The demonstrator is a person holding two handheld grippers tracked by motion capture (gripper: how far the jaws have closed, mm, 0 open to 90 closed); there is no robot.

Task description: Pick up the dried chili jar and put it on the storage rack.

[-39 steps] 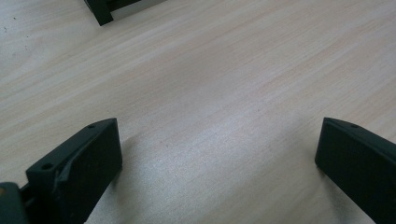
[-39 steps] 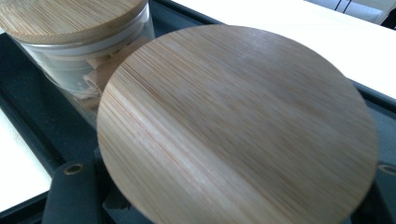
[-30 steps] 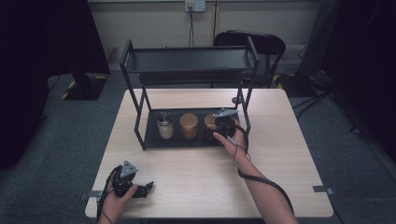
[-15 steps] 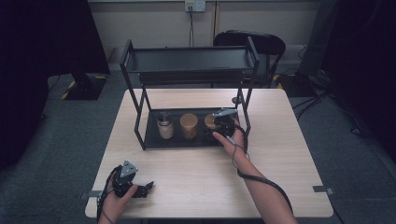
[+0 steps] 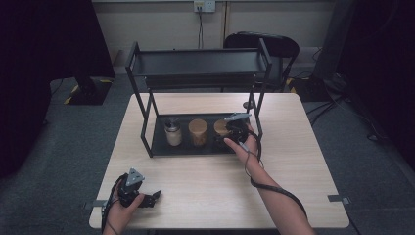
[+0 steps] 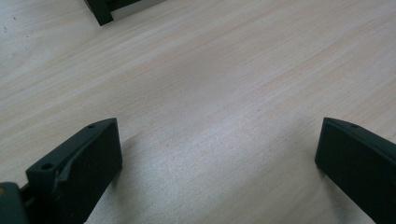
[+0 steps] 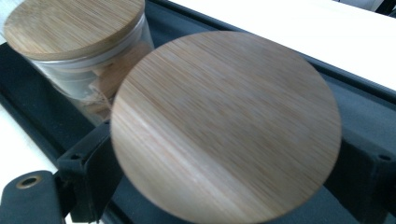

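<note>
A glass jar with a round wooden lid (image 7: pixel 226 126) stands on the bottom tray of the black rack (image 5: pixel 161 147), at the right end of a row of three. My right gripper (image 5: pixel 226 136) reaches in from the front, one black jaw on each side of this jar (image 5: pixel 221 127). Its jaws have just been opening, and the jar stays between them; the lid hides the pads. My left gripper (image 5: pixel 152 197) rests on the table near the front left edge. In the left gripper view, my left gripper (image 6: pixel 219 154) stands open over bare wood.
Left of that jar on the tray are a second wooden-lidded jar (image 5: pixel 197 131) and a smaller one with a metal top (image 5: pixel 172 131). The rack's upper shelf (image 5: pixel 195 63) overhangs the tray. A black chair (image 5: pixel 266 46) stands behind the light wooden table (image 5: pixel 293 161).
</note>
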